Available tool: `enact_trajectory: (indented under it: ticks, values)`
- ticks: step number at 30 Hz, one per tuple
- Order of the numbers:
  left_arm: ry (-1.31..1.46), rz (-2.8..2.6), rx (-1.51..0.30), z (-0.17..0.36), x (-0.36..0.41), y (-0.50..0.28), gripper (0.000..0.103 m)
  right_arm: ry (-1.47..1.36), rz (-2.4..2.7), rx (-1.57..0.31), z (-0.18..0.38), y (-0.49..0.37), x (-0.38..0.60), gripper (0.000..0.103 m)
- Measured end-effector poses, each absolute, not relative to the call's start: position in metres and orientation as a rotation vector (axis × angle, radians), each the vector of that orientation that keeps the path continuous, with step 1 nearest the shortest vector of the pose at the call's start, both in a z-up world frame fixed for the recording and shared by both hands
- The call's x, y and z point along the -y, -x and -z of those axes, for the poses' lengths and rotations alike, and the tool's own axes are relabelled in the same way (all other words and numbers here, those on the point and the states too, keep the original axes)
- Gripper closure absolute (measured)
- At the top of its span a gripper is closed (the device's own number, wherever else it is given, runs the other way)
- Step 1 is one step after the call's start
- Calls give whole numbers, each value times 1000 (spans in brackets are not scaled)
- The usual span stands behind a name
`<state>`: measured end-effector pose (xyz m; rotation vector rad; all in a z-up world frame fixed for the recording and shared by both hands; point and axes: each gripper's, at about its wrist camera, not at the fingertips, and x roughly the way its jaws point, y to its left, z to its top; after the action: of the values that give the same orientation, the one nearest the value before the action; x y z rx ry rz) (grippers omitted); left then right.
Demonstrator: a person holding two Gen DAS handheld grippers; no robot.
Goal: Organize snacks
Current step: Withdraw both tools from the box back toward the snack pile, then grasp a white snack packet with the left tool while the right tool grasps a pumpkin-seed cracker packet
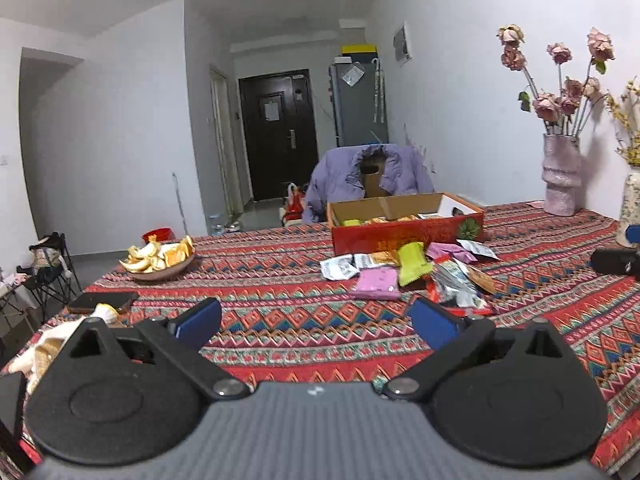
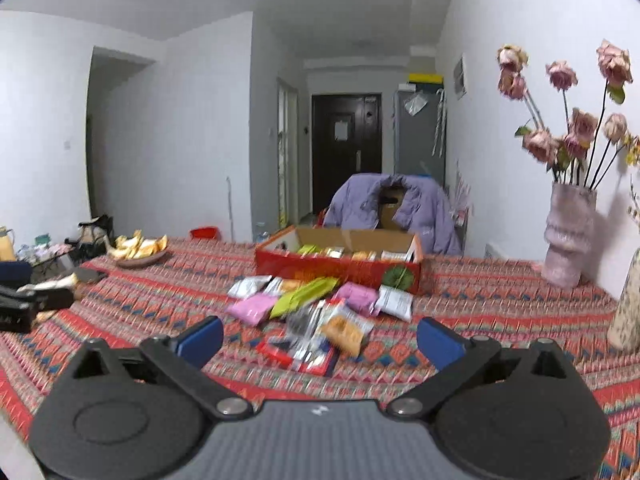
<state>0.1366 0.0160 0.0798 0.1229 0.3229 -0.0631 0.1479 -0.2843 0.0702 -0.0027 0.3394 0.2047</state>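
The left gripper (image 1: pixel 316 324), black with blue-padded fingers, hangs low over the table (image 1: pixel 280 280), which is covered in a red, blue and white zigzag-patterned cloth. Its jaws are spread wide with nothing between them but bare cloth. The right gripper (image 2: pixel 320 342), of the same make, is likewise spread wide and empty, and points toward the loose pile of snack packets (image 2: pixel 320 316) lying on the cloth ahead of it.

That pile holds a flat pink packet (image 1: pixel 376 284), a lime-green packet with a crimped edge (image 1: pixel 414 264), white foil sachets (image 1: pixel 340 268), an orange-printed packet (image 2: pixel 346 332) and a red-edged one (image 2: pixel 298 356), all overlapping. Just behind the pile stands a red cardboard box with open brown flaps (image 1: pixel 400 236); several snacks already lie in a row inside it.

To the left, well apart from the pile, a shallow brown dish of orange peel (image 1: pixel 160 260) sits on the table, and nearer the left edge lies a dark phone (image 1: pixel 102 302). On the right, by the white wall, a pink textured vase of dried pink roses (image 1: pixel 560 176) stands upright. Beyond the table's far edge, a lilac padded jacket (image 1: pixel 368 180) drapes over a chair back.
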Motion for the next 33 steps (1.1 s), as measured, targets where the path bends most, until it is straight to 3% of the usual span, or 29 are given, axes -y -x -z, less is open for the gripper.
enact_trajectory:
  ticks: [19,33]
  values:
    - [-82,46,-375,-75,-20,-165,0,-27,-202,-398,-61,-161,277,0]
    - [-57,68,-486,-78,-14,-317,0,-224,-234,-493,-65,-288,306,0]
